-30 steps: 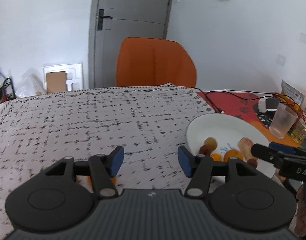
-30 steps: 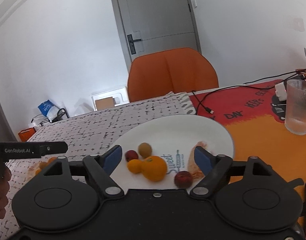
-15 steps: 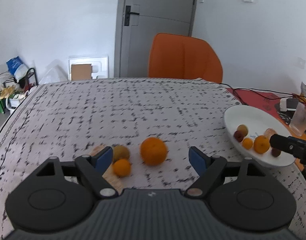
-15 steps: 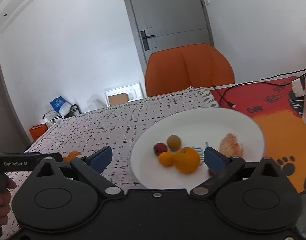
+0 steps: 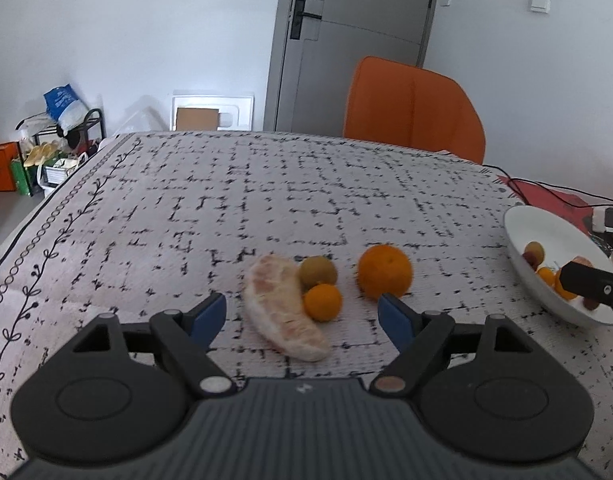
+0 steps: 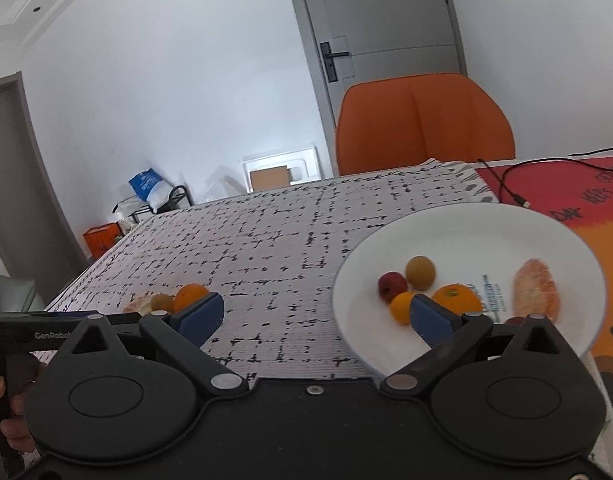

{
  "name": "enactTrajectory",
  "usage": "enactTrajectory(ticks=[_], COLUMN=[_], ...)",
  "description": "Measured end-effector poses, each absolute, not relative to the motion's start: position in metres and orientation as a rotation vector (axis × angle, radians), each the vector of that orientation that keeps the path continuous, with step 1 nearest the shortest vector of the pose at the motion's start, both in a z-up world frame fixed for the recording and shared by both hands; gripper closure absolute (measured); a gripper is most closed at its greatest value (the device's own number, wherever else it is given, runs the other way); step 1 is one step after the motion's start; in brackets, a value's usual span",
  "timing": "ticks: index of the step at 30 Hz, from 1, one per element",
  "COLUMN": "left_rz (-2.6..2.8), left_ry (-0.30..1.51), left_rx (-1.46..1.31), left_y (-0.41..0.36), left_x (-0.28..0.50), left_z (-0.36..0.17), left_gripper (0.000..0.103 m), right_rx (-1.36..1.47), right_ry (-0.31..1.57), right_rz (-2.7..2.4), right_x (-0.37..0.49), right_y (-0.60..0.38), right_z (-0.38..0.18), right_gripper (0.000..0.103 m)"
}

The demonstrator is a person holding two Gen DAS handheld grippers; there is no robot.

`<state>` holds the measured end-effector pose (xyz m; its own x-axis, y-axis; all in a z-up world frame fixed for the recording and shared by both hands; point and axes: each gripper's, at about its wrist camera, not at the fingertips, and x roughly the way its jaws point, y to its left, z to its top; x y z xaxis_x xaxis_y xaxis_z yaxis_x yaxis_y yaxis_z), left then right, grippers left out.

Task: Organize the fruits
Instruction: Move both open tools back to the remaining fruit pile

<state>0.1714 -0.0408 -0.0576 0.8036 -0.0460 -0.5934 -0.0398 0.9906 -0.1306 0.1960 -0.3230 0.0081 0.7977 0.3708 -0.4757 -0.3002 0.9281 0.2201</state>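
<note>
White-and-black patterned tablecloth lies under both spread, empty claws, the plate of fruit just ahead of the right gripper, while pomelo segment, orange, kiwi and small tangerine sit between the left gripper's fingertips.

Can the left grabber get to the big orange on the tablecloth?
Probably yes. The left gripper is open and holds nothing, and the big orange sits just ahead of its right fingertip, apart from the small orange and kiwi. Nothing blocks it.
</note>
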Motion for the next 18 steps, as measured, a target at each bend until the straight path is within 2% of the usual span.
enactTrajectory(ticks=[18], left_rz=[0.05], left_ry=[0.666], left_rx=[-0.092], left_y=[-0.019], left_x=[0.181], left_z=[-0.077], left_gripper=[0.021], right_rx=[0.05], right_ry=[0.596], right_rz=[0.451], right_x=[0.216], right_y=[-0.26], right_z=[-0.001], right_gripper=[0.003])
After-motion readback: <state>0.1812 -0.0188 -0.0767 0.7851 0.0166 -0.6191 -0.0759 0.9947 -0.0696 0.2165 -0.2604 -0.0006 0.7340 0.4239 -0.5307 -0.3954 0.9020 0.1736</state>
